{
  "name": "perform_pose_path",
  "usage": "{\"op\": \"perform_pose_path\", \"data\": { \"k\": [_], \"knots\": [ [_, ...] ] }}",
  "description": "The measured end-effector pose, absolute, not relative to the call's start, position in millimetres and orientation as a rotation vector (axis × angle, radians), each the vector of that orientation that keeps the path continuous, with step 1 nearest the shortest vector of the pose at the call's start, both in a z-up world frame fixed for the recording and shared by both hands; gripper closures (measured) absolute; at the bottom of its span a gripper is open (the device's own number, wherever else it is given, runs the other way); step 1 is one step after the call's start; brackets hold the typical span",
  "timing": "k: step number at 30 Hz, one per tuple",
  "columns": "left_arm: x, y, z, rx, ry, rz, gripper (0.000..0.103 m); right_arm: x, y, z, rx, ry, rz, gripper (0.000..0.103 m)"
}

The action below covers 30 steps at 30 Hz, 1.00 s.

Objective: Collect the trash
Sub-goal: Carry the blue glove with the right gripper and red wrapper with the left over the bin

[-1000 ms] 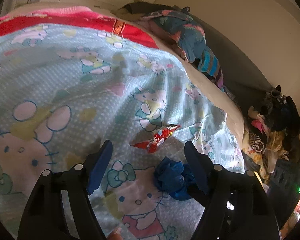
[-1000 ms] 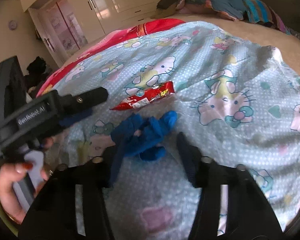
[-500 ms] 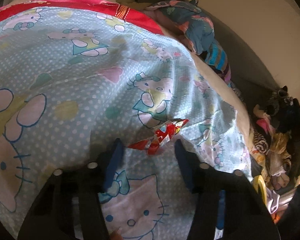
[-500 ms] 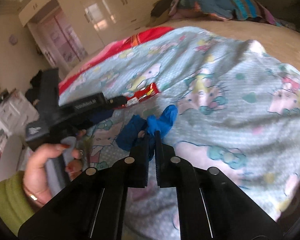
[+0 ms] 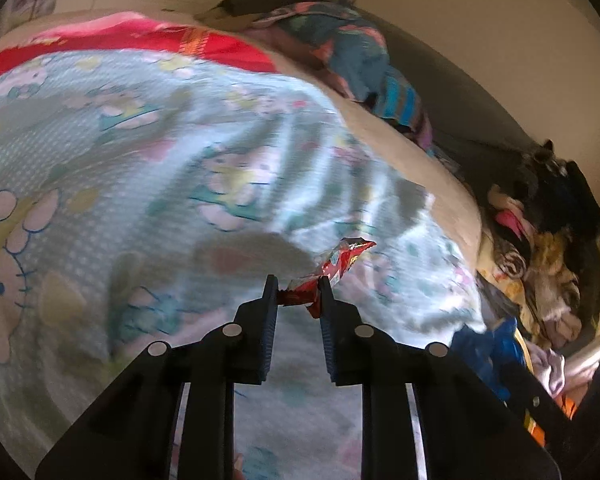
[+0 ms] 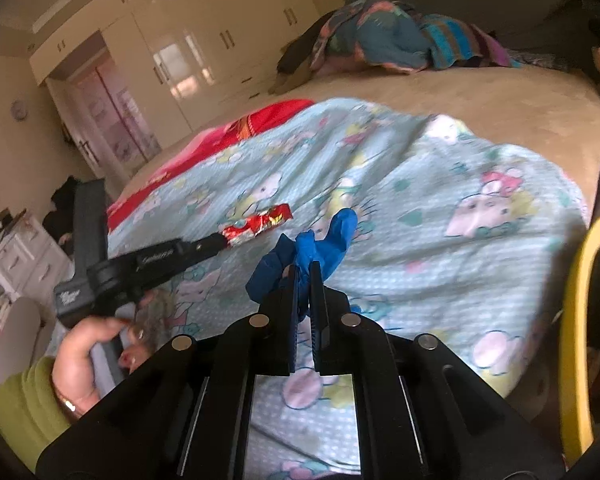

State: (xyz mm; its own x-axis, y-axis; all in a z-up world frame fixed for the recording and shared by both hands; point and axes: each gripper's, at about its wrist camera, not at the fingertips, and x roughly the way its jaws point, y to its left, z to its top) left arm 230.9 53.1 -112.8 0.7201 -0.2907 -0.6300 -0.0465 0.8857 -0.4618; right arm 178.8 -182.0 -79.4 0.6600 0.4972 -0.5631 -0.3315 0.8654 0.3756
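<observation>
My left gripper (image 5: 297,289) is shut on a red snack wrapper (image 5: 337,265) and holds it just above the light blue cartoon-print blanket (image 5: 140,168). In the right wrist view the left gripper (image 6: 216,242) shows with the wrapper (image 6: 260,226) at its tips. My right gripper (image 6: 305,270) is shut on a crumpled blue glove (image 6: 312,250), lifted off the blanket (image 6: 440,216). The glove also shows at the lower right of the left wrist view (image 5: 488,350).
The blanket lies on a beige bed (image 6: 480,96) with a heap of colourful bedding (image 6: 388,36) at its far side. A clothes pile (image 5: 540,248) lies right of the bed. A yellow-rimmed container (image 6: 576,320) stands at the right. White wardrobes (image 6: 188,40) line the far wall.
My left gripper closed on the red wrapper and lifted it. My right gripper, shut on the blue glove, raised it and drew back to the right.
</observation>
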Motion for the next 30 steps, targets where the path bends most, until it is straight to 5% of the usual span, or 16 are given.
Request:
{"op": "perform_pose_path", "data": {
  "k": [30],
  "knots": [
    [177,-102,-46,-0.245,0.693,-0.469,0.084,136,-333,-62,0.405,0.587,0.191,0.1]
  ]
}}
